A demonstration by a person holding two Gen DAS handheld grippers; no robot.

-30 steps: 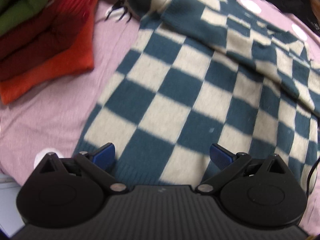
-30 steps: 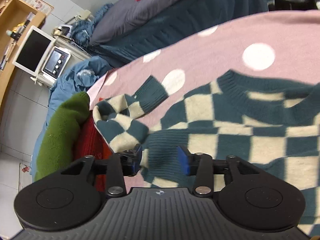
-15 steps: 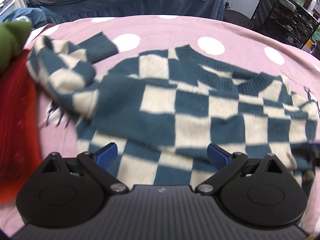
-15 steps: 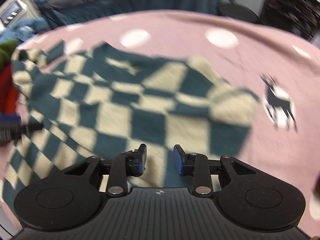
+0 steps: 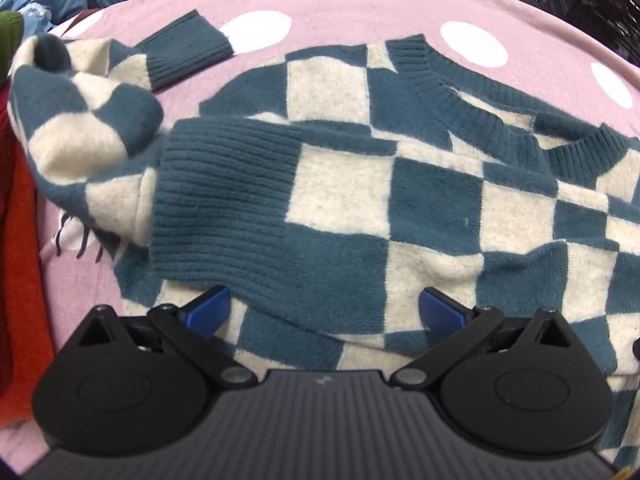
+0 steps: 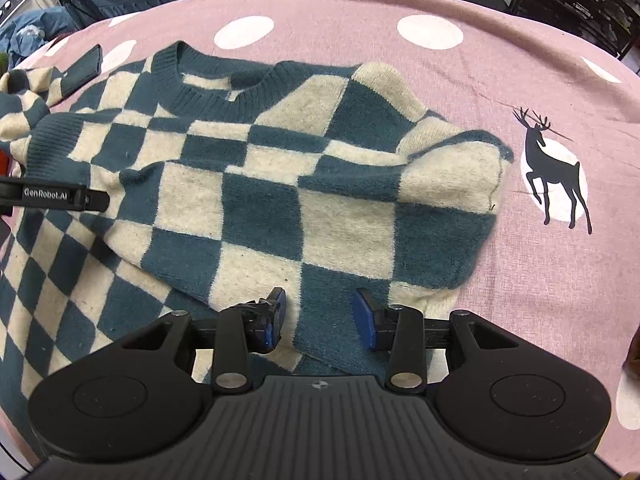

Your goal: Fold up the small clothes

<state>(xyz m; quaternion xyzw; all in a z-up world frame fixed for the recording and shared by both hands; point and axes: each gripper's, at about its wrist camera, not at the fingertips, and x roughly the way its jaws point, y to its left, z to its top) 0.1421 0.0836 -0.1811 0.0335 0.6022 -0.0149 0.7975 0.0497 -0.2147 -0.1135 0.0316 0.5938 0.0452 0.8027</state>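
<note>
A teal and cream checked sweater point(image 5: 340, 200) lies on the pink spotted cloth point(image 5: 360, 4), collar at the far side. One sleeve point(image 5: 224, 196) with its ribbed teal cuff is folded across the body. The other sleeve point(image 5: 84, 112) is bunched at the far left. In the right wrist view the sweater point(image 6: 260, 184) has its right side folded in. My left gripper point(image 5: 324, 310) is open and empty over the sweater's near edge; its finger also shows in the right wrist view point(image 6: 56, 198). My right gripper point(image 6: 318, 316) is open a little over the folded part, holding nothing.
Folded red and orange garments point(image 5: 20, 240) lie at the left edge, a green one point(image 5: 8, 32) behind them. A black deer print point(image 6: 554, 164) marks the pink cloth point(image 6: 520, 40) to the right. Blue bedding point(image 6: 36, 28) and dark shelving point(image 6: 592, 4) lie beyond.
The right gripper has swung from the left sleeve to the sweater's right side and opened slightly wider. A sleeve now lies folded across the body. The left gripper has pulled back, still open.
</note>
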